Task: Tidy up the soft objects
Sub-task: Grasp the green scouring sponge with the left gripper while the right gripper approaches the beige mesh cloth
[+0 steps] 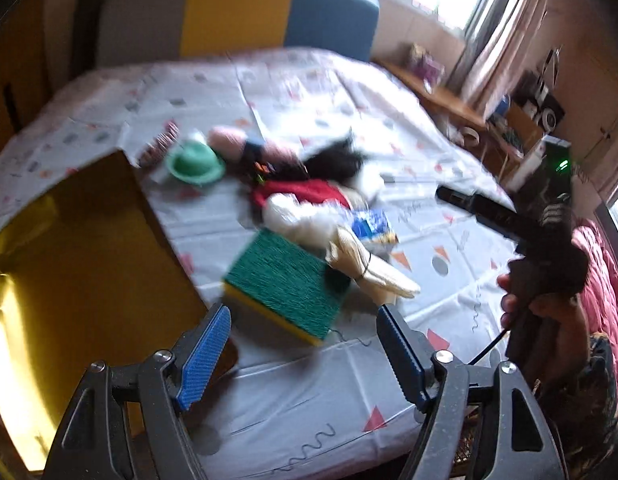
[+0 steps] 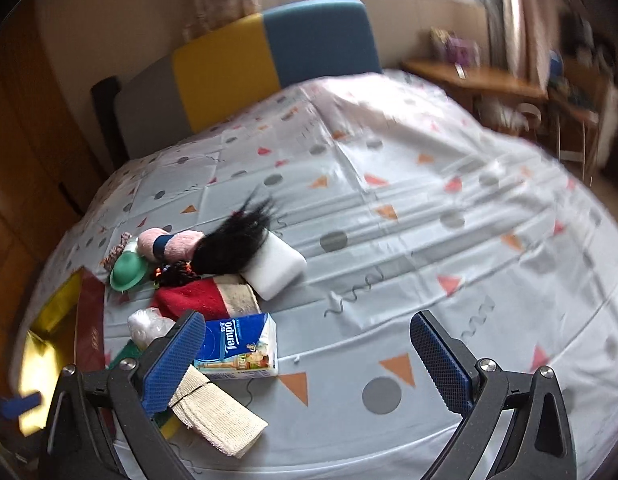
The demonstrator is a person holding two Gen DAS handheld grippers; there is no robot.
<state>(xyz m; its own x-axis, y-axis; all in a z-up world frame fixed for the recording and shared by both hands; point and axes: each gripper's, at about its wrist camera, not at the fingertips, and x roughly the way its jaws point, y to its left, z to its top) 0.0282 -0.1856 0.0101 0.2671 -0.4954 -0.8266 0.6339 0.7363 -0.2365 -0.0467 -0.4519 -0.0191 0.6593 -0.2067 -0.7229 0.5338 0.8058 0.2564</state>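
Soft things lie in a pile on the bed [image 1: 309, 96]. A green and yellow sponge [image 1: 283, 284] lies just ahead of my open, empty left gripper [image 1: 305, 356]. Beside it are a beige cloth bundle [image 1: 369, 268], a blue tissue pack [image 2: 241, 344], a white plastic wad [image 1: 293, 216], a red cloth [image 2: 193, 298], a black hairpiece [image 2: 233, 246], a white foam block [image 2: 275, 266], a pink plush [image 2: 169, 244] and a green hat [image 2: 127, 270]. My right gripper [image 2: 313, 360] is open and empty, over the bed just right of the tissue pack.
An open box with a gold lining [image 1: 81, 248] stands at the left of the pile; it also shows in the right wrist view [image 2: 53, 320]. The right hand and its gripper body [image 1: 549, 248] show at the right. A wooden desk [image 2: 477, 80] stands beyond the bed.
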